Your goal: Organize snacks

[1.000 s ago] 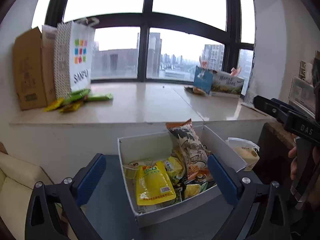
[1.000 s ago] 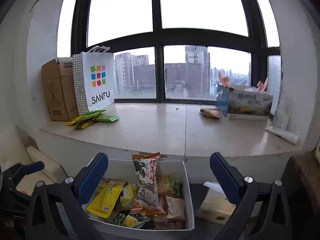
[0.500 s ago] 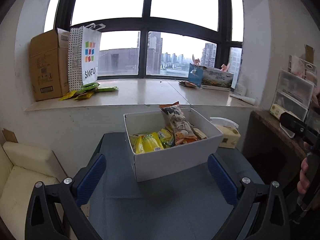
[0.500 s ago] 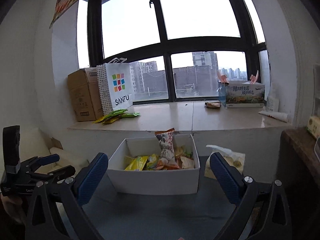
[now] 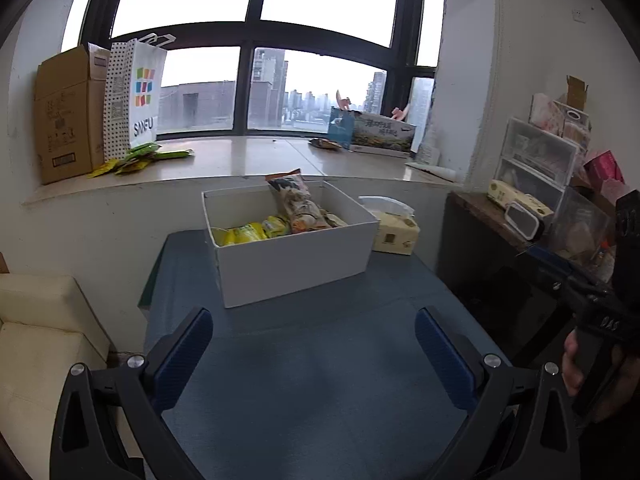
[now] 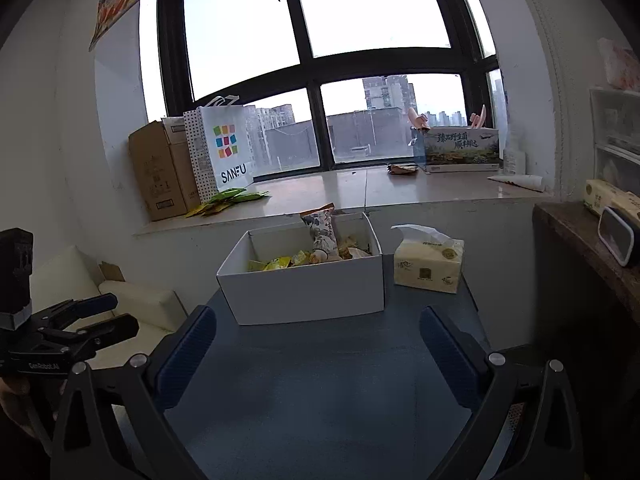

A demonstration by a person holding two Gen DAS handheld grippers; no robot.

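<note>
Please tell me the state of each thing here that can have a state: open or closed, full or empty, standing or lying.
white box: open, holds snacks
tall snack bag: leaning upright in the box
tissue pack: open, a tissue sticks out
cardboard carton: flaps open
SANFU bag: standing
left gripper: open, empty
right gripper: open, empty

Ahead of the left tongs [image 5: 314, 350], the box [image 5: 296, 264] looks like matt white card, and the packets [image 5: 256, 233] inside it are glossy plastic film. The table [image 5: 320, 380] below the tips has a matt blue, finely textured top. The tongs' 2 pads [image 5: 182, 354] look like ribbed blue rubber on smooth black plastic arms. Far ahead, the sill [image 6: 400, 192] is polished stone with a sheen. Left on it stands a dull brown cardboard carton [image 6: 160, 168].
</note>
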